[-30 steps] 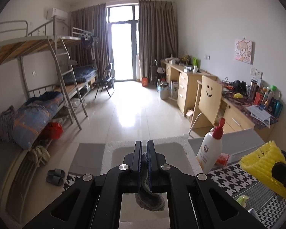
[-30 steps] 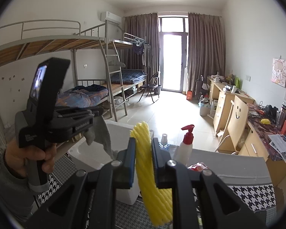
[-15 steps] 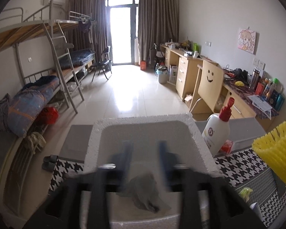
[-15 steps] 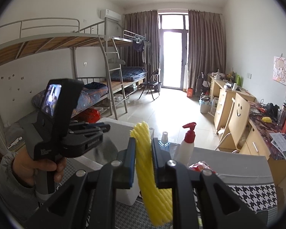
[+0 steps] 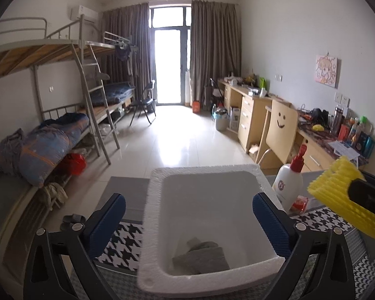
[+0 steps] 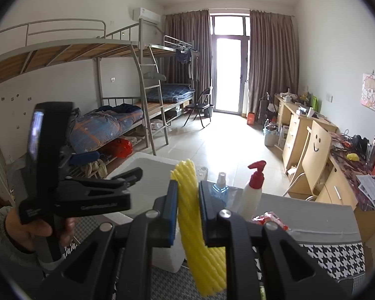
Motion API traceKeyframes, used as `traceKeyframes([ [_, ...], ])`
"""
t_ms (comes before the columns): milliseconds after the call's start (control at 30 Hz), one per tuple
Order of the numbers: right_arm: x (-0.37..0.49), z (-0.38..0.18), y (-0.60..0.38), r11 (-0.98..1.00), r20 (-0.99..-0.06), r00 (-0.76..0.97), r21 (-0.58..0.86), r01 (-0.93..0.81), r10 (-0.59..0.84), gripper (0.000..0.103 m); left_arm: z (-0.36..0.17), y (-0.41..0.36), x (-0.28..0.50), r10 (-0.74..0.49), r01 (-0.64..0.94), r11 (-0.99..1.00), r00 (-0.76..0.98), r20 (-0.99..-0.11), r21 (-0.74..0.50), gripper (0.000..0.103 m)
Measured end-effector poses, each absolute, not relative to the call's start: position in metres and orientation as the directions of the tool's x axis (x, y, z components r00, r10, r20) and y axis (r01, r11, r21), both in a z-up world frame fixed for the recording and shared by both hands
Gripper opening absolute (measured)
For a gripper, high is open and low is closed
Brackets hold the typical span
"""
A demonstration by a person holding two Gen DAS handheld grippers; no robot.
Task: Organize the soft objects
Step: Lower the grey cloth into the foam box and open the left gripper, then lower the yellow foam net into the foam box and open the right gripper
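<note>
A: The left gripper (image 5: 188,218), jaws opening and empty, hovers over the white foam box (image 5: 152,225); the grey cloth (image 5: 201,256) lies inside.

B: The right gripper (image 6: 187,211) clamps the yellow foam net (image 6: 200,250), beside the box. A release short of the rim risks dropping it on the houndstooth mat (image 6: 337,255).

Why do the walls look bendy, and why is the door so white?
Left wrist view: the fisheye lens curves the bunk bed and darkens the corners; daylight washes out the balcony door and glares on the floor. Right wrist view: same bending, and the door glows white.
</note>
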State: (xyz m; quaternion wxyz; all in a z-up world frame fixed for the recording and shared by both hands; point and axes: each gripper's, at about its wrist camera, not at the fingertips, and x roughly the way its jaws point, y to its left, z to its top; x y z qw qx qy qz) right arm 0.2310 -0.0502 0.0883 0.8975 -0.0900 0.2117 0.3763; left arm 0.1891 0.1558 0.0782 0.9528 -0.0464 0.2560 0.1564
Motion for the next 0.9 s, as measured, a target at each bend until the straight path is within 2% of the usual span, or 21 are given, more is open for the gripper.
traceKeyframes([
  [167, 0.229, 0.089, -0.042, 0.693, -0.449, 0.62, -0.001, -0.721, 0.643, 0.019, 0.084, 0.165, 0.17, 0.295, -0.347, 0.937, 0.833, -0.469, -0.026, 0.102],
  [900, 0.23, 0.082, 0.002, 0.649, -0.505, 0.558, 0.006, -0.761, 0.659, 0.019, 0.071, 0.181, 0.121, 0.369, -0.413, 0.911, 0.822, -0.434, -0.007, 0.102],
])
